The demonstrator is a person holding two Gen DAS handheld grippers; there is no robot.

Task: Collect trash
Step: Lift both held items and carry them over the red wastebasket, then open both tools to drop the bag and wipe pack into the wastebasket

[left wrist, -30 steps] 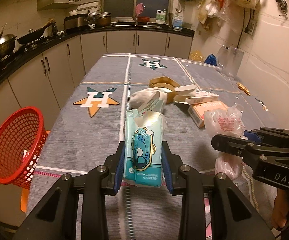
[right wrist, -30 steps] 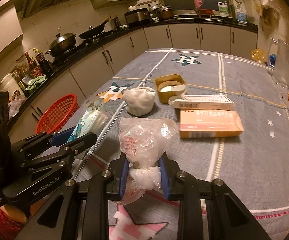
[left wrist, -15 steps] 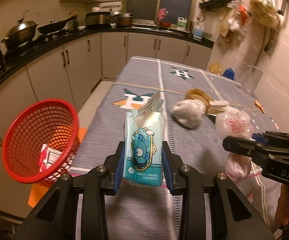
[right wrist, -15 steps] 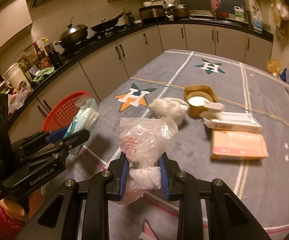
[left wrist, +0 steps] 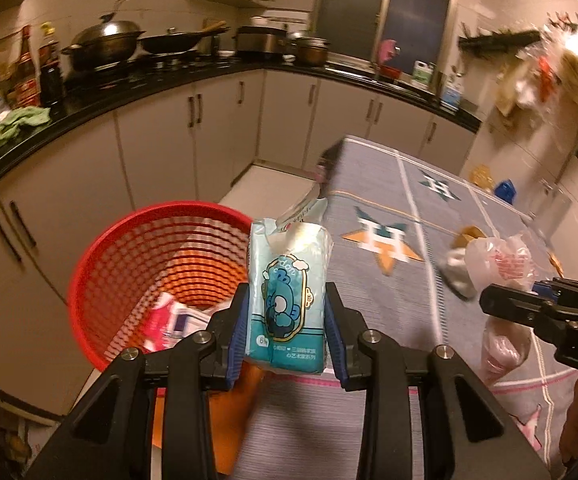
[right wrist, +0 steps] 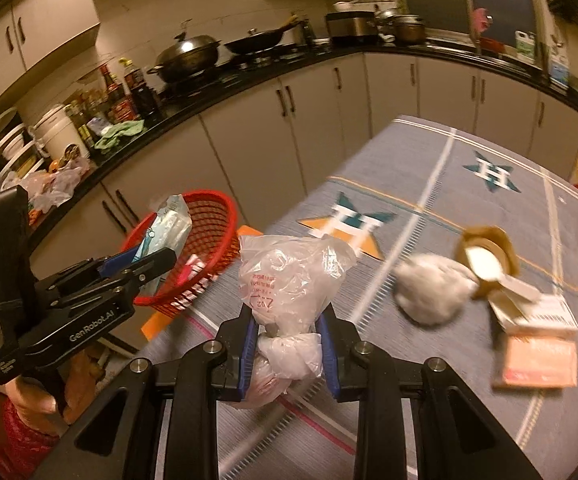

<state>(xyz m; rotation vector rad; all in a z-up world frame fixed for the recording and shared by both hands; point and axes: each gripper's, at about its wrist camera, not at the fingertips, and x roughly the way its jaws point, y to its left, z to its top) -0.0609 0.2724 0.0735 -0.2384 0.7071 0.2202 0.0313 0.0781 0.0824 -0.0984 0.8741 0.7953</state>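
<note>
My left gripper [left wrist: 287, 334] is shut on a blue tissue pack [left wrist: 289, 292] with a cartoon bear, held upright at the table's left edge beside the red mesh basket [left wrist: 129, 248]. The basket stands on the floor and holds a pink and white wrapper [left wrist: 169, 322]. My right gripper [right wrist: 289, 344] is shut on a knotted clear plastic bag [right wrist: 289, 280], held above the table's near-left corner. The right wrist view also shows the left gripper [right wrist: 145, 260] with the tissue pack [right wrist: 167, 226] in front of the basket [right wrist: 209, 240].
On the grey star-patterned tablecloth [right wrist: 469, 184] lie a crumpled white wad [right wrist: 429, 292], a brown tape roll [right wrist: 489, 256], a white box [right wrist: 545, 308] and an orange box [right wrist: 537, 360]. Kitchen cabinets [left wrist: 217, 140] and a black counter with pots run behind the basket.
Both grippers have swung left towards the basket, each still shut on its item. The tissue pack is now at the basket's rim and the basket looks closer.
</note>
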